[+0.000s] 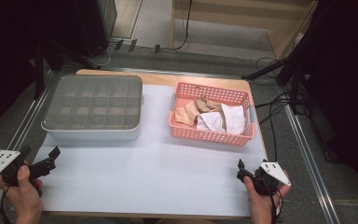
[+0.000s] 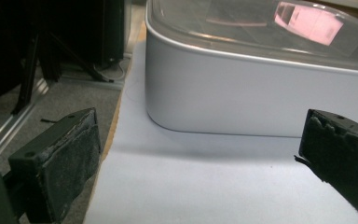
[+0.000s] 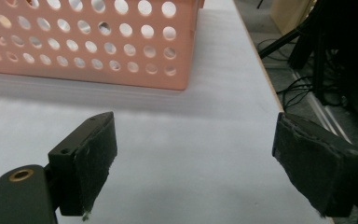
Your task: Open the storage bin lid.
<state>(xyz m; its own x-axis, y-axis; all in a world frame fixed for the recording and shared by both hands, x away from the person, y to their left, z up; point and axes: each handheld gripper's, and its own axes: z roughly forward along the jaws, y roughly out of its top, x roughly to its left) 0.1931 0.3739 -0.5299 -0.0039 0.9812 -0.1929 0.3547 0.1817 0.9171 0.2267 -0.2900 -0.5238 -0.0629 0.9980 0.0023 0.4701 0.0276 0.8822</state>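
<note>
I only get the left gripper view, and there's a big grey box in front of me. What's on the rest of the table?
Observer: To the right of the grey box stands a pink basket with holes in its walls.
Operator: Is anything in the basket?
Observer: Yes, beige and white socks lie piled inside it.
Operator: What's in my box? I only see a shiny lid.
Observer: From above, the clear lid shows a grid of small compartments; I can't tell whether anything is in them.
Operator: Where's the other gripper?
Observer: The right gripper rests near the table's right front corner, jaws open, nothing between them.
</note>
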